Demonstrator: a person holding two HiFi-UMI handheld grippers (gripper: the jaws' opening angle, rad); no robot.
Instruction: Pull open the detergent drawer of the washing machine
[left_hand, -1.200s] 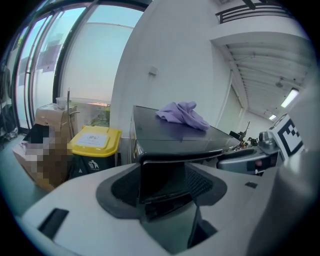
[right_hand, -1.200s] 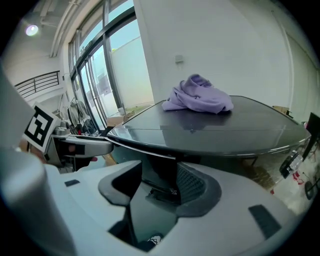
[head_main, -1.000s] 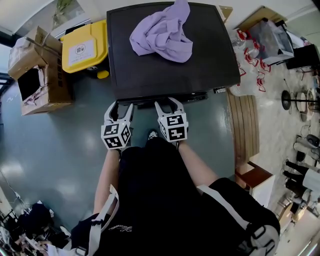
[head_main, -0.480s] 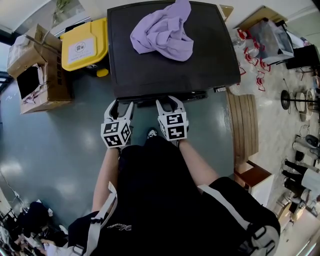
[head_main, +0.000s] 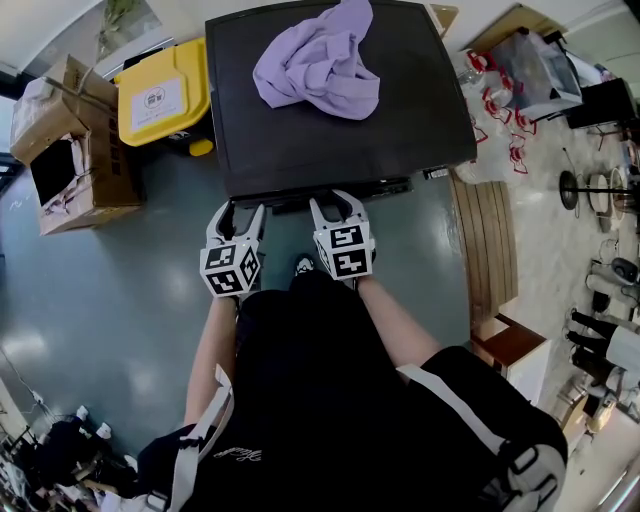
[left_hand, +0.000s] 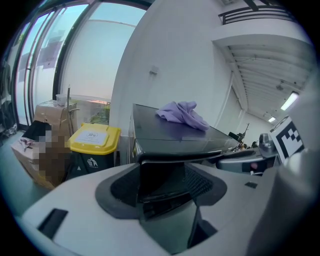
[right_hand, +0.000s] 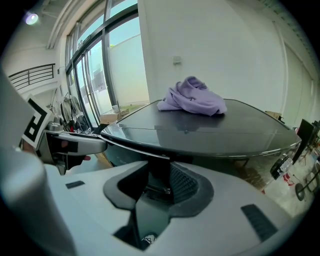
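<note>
**Operator:** Identify the main unit and its surroundings.

**Technician:** The washing machine (head_main: 340, 150) stands on the floor directly ahead of the person, its dark top facing the head view. A yellow bin (head_main: 165, 92) stands just beside its left flank. A crumpled purple cloth (head_main: 318, 62) lies on the rear half of the top.

**Operator:** State the gripper positions.

**Technician:** Both grippers sit side by side at the machine's front edge, under the top's lip. The left gripper (head_main: 240, 210) is at the front left corner. Its jaws stand wide apart with the dark corner of the front panel in the gap, and the pads are not seen pressing on it.

**Operator:** And the right gripper (head_main: 335, 200)?

**Technician:** Its jaws have just been closing. Both pads (right_hand: 184, 184) now lie against a narrow, dark, upright part just below the lip, which appears to belong to the detergent drawer (right_hand: 159, 177). The drawer sits in the front face, near the centre.
</note>
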